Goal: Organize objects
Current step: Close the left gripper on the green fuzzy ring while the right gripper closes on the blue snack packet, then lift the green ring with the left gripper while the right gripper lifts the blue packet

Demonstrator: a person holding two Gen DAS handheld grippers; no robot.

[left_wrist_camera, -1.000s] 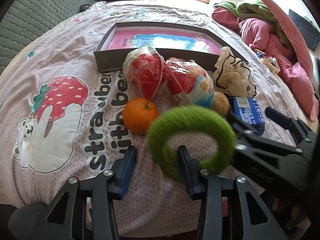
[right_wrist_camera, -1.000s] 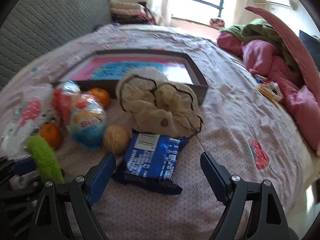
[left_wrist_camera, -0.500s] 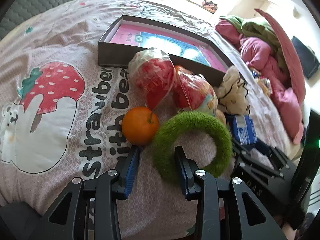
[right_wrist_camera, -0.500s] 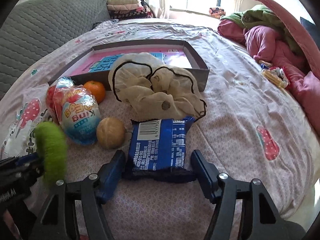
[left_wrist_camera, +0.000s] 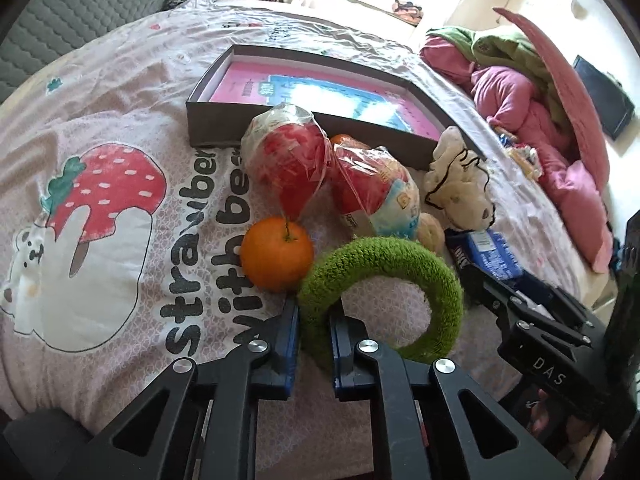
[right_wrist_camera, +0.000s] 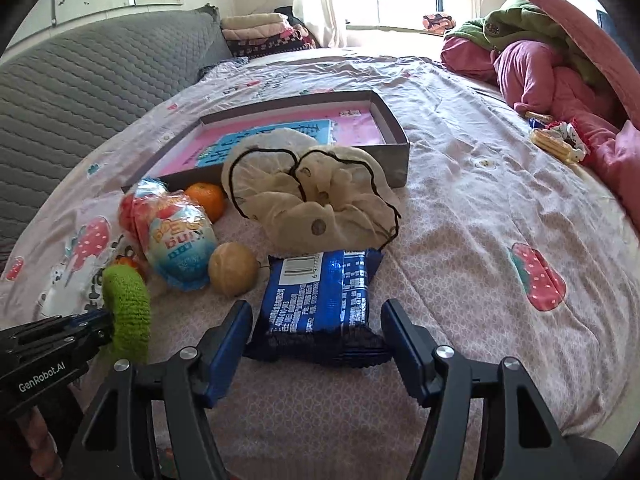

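My left gripper is shut on a fuzzy green ring, pinching its near left rim above the bedsheet; the ring also shows in the right wrist view. An orange touches the ring's left side. My right gripper is open, its fingers on either side of a blue snack packet lying on the bed. Beyond stand two bagged snacks, a tan ball, a cream scrunchie and a shallow dark box with a pink floor.
A second orange lies against the box wall. Pink and green bedding is piled at the right. A grey quilted headboard runs along the left. The bed's edge is close below both grippers.
My left gripper has closed onto the green ring's rim. My right gripper has moved forward and narrowed, so its fingers now flank the blue packet.
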